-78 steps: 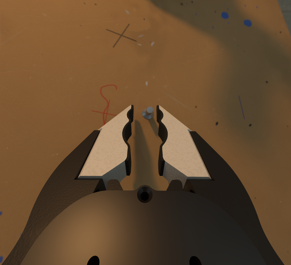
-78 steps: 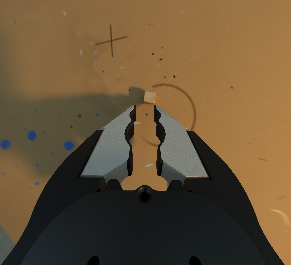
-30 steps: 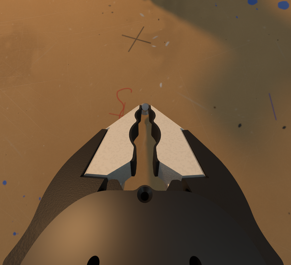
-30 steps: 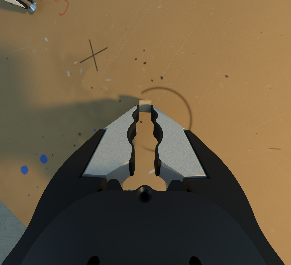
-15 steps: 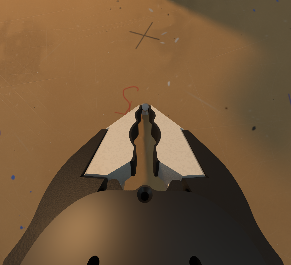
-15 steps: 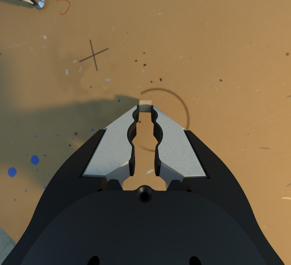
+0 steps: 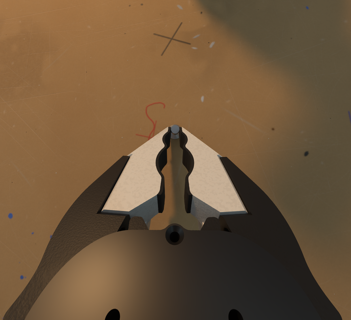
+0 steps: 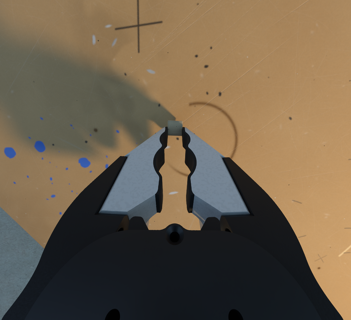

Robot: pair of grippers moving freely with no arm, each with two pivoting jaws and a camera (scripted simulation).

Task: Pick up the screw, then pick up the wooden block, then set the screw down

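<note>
In the left wrist view my left gripper (image 7: pixel 175 132) is shut on the small grey screw (image 7: pixel 175 130), pinched at the fingertips and held above the brown tabletop (image 7: pixel 76 63). In the right wrist view my right gripper (image 8: pixel 175 130) is shut on the small pale wooden block (image 8: pixel 175 127), gripped between its grey fingertips (image 8: pixel 187 134) and lifted off the tabletop (image 8: pixel 266 63). The block's lower part is hidden between the jaws. Neither gripper shows in the other's view.
The tabletop carries a drawn black cross (image 7: pixel 171 39), a red scribble (image 7: pixel 152 118), a dark ring mark (image 8: pixel 224 132) and blue paint spots (image 8: pixel 39 146). The table edge with grey floor (image 8: pixel 15 244) lies at the lower left of the right wrist view.
The right gripper has risen and turned with the block, so the left gripper has dropped out of its view. The left gripper still holds the screw and has drifted little.
</note>
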